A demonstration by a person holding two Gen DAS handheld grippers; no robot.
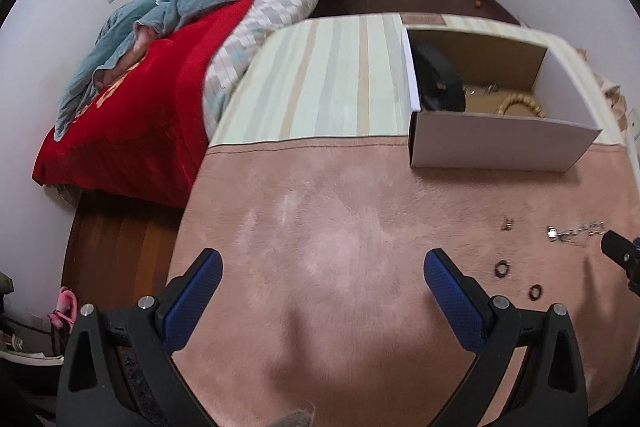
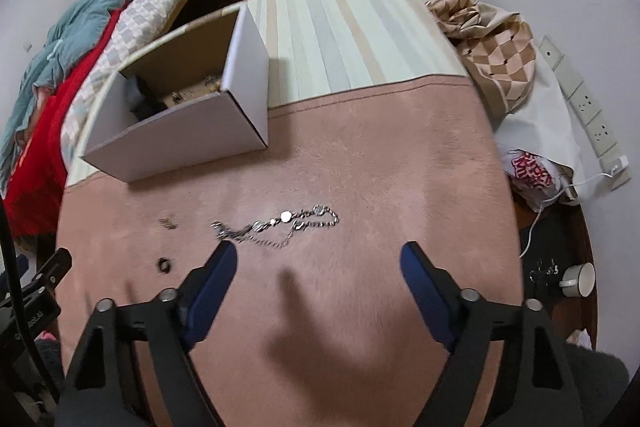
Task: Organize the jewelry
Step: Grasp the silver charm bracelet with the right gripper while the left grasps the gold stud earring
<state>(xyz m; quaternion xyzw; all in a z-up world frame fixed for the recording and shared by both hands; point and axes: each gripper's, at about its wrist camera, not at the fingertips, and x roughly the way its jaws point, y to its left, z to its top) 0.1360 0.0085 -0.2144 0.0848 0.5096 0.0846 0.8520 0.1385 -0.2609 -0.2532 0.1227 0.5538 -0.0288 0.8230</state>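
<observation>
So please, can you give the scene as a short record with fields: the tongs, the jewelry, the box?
left tongs: open, empty, over bare pink blanket
right tongs: open, empty, just short of the silver chain
silver chain: lies loose on the blanket, outside the box
small dark rings: two on the blanket, apart
small silver piece: on the blanket, too small to identify
white box: open on top; holds a gold ring-shaped piece and a dark item

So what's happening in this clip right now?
A person is sorting jewelry on a pink blanket. The right hand-held gripper hangs open just short of a silver chain, not touching it. The left hand-held gripper is open and holds nothing. Small rings remain loose; a gold bangle lies in the white box.
</observation>
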